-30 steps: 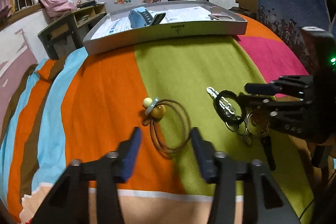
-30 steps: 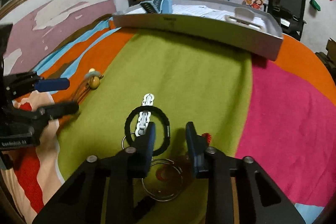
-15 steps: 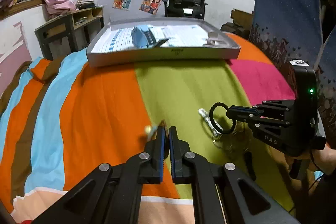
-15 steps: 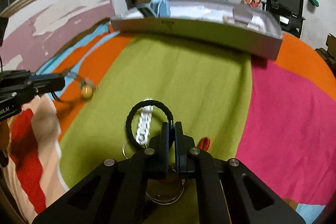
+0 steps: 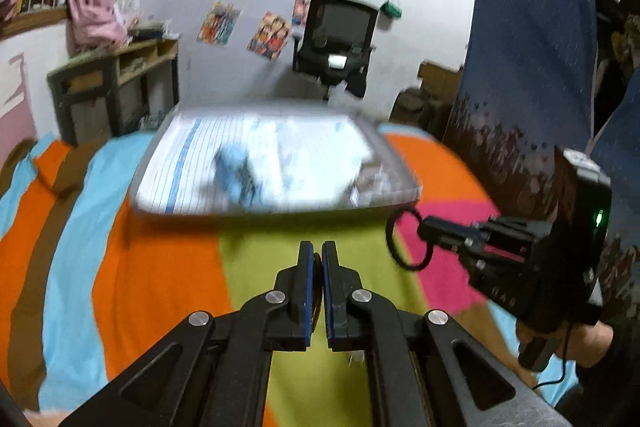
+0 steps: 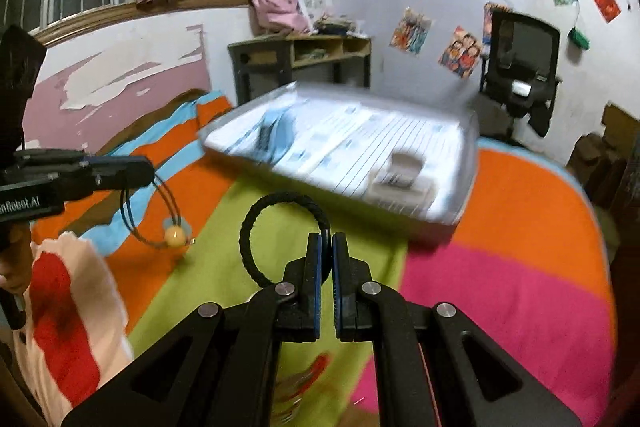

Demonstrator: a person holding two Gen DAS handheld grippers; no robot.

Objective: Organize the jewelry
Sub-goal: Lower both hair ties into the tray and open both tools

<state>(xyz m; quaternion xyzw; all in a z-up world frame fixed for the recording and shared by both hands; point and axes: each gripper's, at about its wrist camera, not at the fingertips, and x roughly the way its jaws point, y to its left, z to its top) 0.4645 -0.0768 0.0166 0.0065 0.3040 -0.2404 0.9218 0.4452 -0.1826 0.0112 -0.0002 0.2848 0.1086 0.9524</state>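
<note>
The left tool (image 5: pixel 318 255) has its two blue-padded fingers pressed almost together, and between them it pinches a thin dark cord. In the left wrist view only a small dark edge of this cord shows in the narrow gap. In the right wrist view the same tool (image 6: pixel 148 171) comes in from the left side, and the cord necklace (image 6: pixel 150 215) hangs down from its tip as a loop, with a yellow bead (image 6: pixel 175 235) at the bottom of the loop. The necklace is lifted above the striped bedspread (image 6: pixel 500 291) and does not touch it.

The right tool (image 6: pixel 326 247) is also closed to a very narrow gap. It grips the black braided bracelet (image 6: pixel 260 223), which stands up as a ring to the left of the fingers. In the left wrist view this tool (image 5: pixel 424 227) reaches in from the right, and the black ring (image 5: pixel 394 243) hangs at its tip, in the air. A hand (image 5: pixel 588 343) holds the body of this tool at the lower right.

The shallow grey tray (image 5: pixel 400 183) lies on the bed beyond both tools, lined with printed paper. It is blurred in both views. A light blue thing (image 6: pixel 280 131) lies in the tray toward its left part, and a small white box (image 6: pixel 400 175) sits near its right front corner. Both jewelry pieces are nearer to the cameras than the tray and outside it.
</note>
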